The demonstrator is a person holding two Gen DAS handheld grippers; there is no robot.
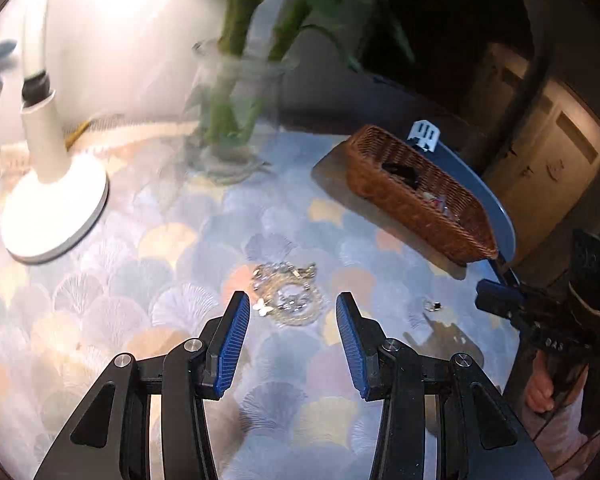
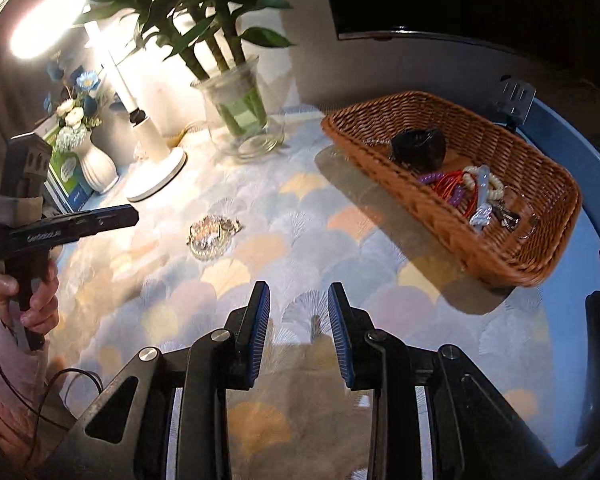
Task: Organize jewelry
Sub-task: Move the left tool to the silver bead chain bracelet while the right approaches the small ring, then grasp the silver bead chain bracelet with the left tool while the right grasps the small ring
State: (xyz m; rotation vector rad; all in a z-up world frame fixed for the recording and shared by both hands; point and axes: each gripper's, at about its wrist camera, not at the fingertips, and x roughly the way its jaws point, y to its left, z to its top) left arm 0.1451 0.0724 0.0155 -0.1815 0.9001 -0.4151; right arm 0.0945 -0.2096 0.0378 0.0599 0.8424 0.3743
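Two blue-padded fingers of the left gripper (image 1: 292, 316) stood spread apart in the left wrist view, holding nothing, just above the shell-patterned tablecloth (image 1: 172, 264). A tangle of silvery jewelry (image 1: 288, 294) lay on the cloth just ahead of the gap between the fingertips, with a small white butterfly charm at its near-left edge. A smaller dark-stoned piece (image 1: 432, 305) lay apart to the right. Beyond it sat the wicker basket (image 1: 416, 196), near the table's blue rim. A white lamp base (image 1: 56, 212) stood at the left and a glass vase of green stalks (image 1: 236, 120), blurred, stood behind the jewelry. The other gripper showed at the far right edge, gripped by a hand.

From the right wrist view, the right gripper (image 2: 299, 320) was likewise spread wide and empty over the cloth. The silvery heap (image 2: 212, 236) lay well ahead and to the left, between this gripper and the lamp. The basket (image 2: 452, 224) sat ahead to the right, holding a dark round item (image 2: 420, 148), coloured bangles and beads (image 2: 460, 190) and some metal pieces. A white vase of blue and white flowers (image 2: 88, 148) stood at the far left, beside the lamp.
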